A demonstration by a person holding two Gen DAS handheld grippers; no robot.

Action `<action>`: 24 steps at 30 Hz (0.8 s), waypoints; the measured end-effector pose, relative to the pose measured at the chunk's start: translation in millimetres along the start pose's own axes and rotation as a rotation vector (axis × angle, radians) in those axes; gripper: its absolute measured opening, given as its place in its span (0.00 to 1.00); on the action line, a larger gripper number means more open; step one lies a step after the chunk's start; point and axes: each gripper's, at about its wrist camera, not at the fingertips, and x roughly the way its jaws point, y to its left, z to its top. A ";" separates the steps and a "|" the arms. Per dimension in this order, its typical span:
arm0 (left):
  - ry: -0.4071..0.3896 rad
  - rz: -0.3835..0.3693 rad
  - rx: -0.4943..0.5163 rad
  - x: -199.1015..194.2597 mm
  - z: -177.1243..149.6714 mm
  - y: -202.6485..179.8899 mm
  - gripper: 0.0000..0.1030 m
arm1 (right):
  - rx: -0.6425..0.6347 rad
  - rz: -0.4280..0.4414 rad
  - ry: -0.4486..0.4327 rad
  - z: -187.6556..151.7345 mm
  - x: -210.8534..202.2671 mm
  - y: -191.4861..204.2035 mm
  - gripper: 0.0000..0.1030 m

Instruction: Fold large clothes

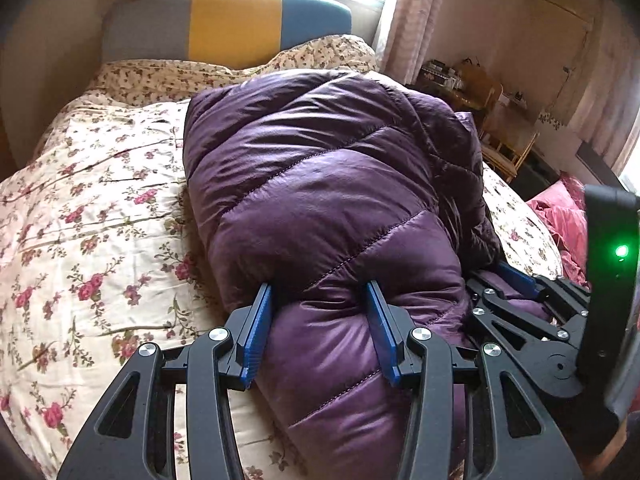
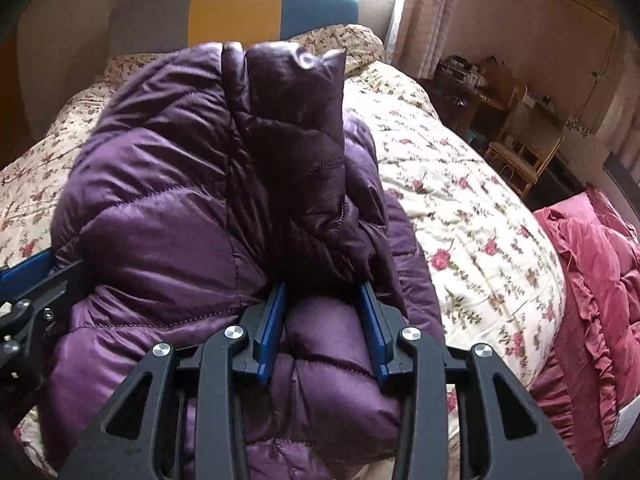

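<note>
purple down jacket (image 1: 328, 184) sits bundled on the floral bedspread (image 1: 92, 216), its long axis running from the bottom of each frame up toward the striped headboard (image 1: 232, 24). your left gripper (image 1: 320, 300) pinches a puffy fold at the near end, pads sunk into the fabric. your right gripper (image 2: 322, 300) pinches a narrower fold just beside it, at the right of the bundle. both tools hold the same near end, so you'd likely carry it straight up the frame, away from you, to double the bundle over
</note>
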 end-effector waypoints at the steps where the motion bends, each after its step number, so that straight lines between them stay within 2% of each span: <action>1: -0.004 0.001 -0.004 -2.0 0.5 0.6 0.45 | 0.002 0.002 -0.004 2.2 -3.9 0.1 0.38; 3: -0.010 0.000 -0.012 -6.6 1.0 1.4 0.45 | -0.002 0.004 -0.020 6.4 -11.5 0.4 0.44; 9: -0.046 -0.006 -0.030 -21.2 5.9 6.6 0.45 | -0.013 0.012 -0.075 21.9 -33.8 11.0 0.46; 15: -0.087 0.011 -0.078 -31.0 20.5 22.6 0.45 | -0.013 -0.002 -0.109 42.9 -38.0 20.1 0.46; 24: -0.067 0.074 -0.101 -9.2 45.8 47.4 0.45 | 0.017 -0.040 -0.131 73.7 -20.3 30.9 0.46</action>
